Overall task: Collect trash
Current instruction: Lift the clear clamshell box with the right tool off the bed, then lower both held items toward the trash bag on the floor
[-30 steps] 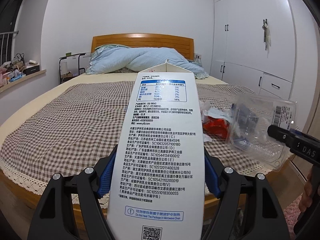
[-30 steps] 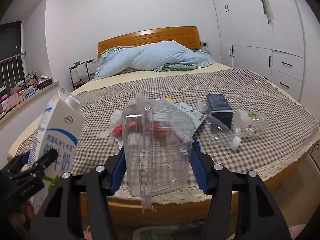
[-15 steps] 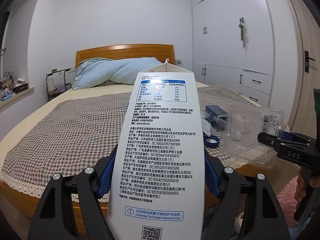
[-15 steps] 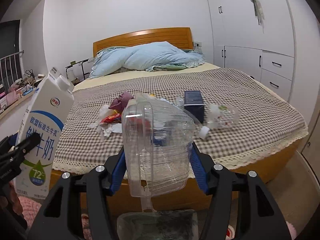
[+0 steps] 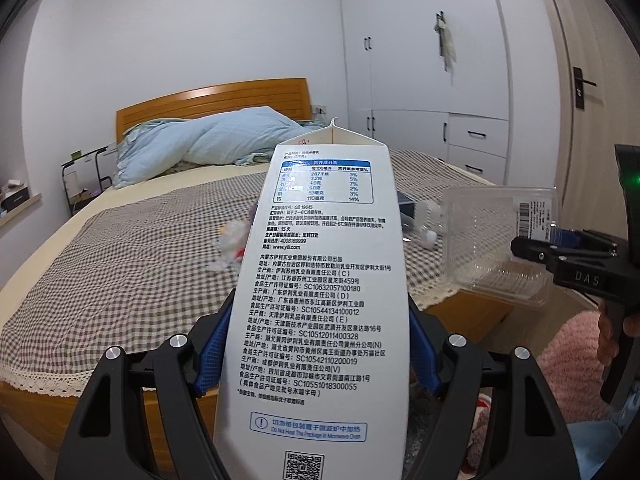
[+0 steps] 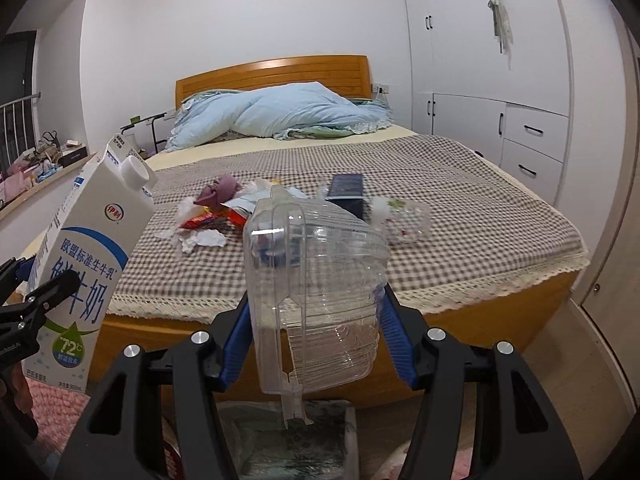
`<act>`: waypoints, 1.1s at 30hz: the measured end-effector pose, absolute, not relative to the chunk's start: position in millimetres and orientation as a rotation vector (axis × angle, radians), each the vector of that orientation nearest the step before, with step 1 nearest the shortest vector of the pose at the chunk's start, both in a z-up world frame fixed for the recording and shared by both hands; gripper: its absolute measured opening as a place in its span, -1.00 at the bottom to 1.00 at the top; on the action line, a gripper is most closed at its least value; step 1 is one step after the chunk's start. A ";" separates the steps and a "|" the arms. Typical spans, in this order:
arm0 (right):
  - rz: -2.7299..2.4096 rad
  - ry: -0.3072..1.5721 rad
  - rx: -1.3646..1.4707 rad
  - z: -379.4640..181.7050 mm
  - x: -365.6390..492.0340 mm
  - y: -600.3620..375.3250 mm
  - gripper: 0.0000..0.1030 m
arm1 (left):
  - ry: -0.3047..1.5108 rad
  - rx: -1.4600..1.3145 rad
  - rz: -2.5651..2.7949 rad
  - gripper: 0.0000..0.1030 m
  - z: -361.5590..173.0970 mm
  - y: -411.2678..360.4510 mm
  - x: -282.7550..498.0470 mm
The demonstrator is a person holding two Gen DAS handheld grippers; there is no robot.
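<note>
1. Left wrist view: the left gripper (image 5: 316, 364) stands partly open, both blue pads pressed on one milk carton (image 5: 320, 280). The carton's long axis runs straight out from the jaws, its gabled top toward the bed (image 5: 120, 264). The right gripper (image 5: 532, 250) clamps one clear plastic clamshell (image 5: 496, 240) off the bed's foot corner.

2. Right wrist view: the jaws sit partly open against the clamshell's sides, its long axis upright. Directly below, at the bed's foot, lies what looks like a bag-lined bin (image 6: 288, 436); judged, the right hand is nearer the drop. On the bed remain one dark blue box (image 6: 347, 196), one crushed bottle (image 6: 404, 218), one purple wad (image 6: 220, 194), and several wrappers and tissues (image 6: 204, 228) I cannot count.
</note>
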State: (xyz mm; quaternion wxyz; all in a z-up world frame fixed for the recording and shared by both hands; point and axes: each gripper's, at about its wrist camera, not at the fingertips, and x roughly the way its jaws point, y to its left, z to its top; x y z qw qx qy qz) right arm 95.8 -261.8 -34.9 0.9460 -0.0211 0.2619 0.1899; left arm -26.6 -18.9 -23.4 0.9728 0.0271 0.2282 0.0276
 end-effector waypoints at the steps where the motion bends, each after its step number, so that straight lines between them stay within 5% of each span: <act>1: 0.384 0.538 -0.043 -36.1 95.5 -264.3 0.12 | 0.464 0.057 0.047 0.39 -24.7 -21.6 -26.7; 33: 0.233 0.776 -0.056 -116.9 101.9 -327.2 0.12 | 0.684 0.201 -0.226 0.39 -119.0 -84.1 -2.3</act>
